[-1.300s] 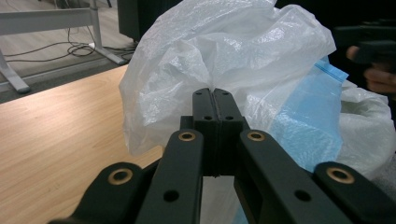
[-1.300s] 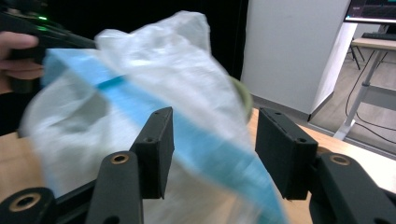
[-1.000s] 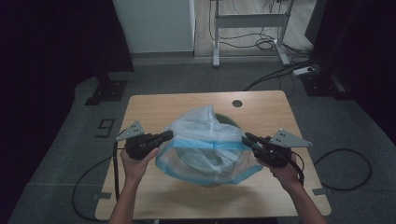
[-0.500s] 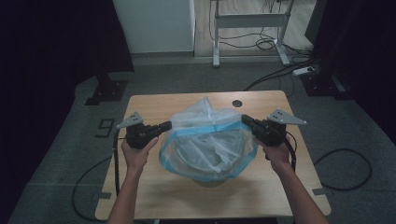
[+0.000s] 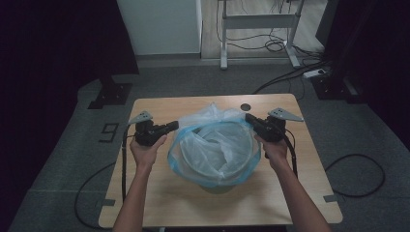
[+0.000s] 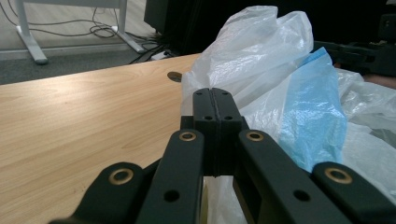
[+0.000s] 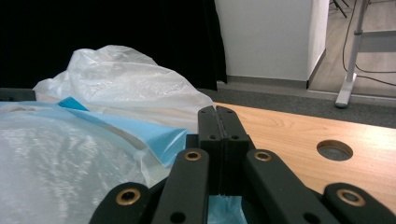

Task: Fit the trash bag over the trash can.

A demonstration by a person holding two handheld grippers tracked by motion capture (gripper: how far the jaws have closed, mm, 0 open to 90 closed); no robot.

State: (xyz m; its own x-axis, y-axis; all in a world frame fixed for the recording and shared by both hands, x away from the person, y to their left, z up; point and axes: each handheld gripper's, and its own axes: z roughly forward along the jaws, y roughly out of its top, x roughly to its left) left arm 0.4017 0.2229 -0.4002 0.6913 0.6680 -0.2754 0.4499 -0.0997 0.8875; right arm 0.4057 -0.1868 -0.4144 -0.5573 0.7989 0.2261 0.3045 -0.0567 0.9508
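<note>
Both grippers clamped on plastic bag [image 5: 212, 150] rim — left gripper [image 5: 170, 127], right gripper [image 5: 252, 119] — stretching it over bin [image 5: 220, 186]. Next, likely: pull rim down evenly, avoid tearing.

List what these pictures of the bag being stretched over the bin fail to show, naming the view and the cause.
- Bin under the bag: its wall and base, high view, covered by plastic.
- Plastic pinched in the left claw: left gripper view, the shut jaws cover it.
- Right claw: its grip point, right gripper view, behind the jaws.
- Bag's near edge: both gripper views, cut off below.
</note>
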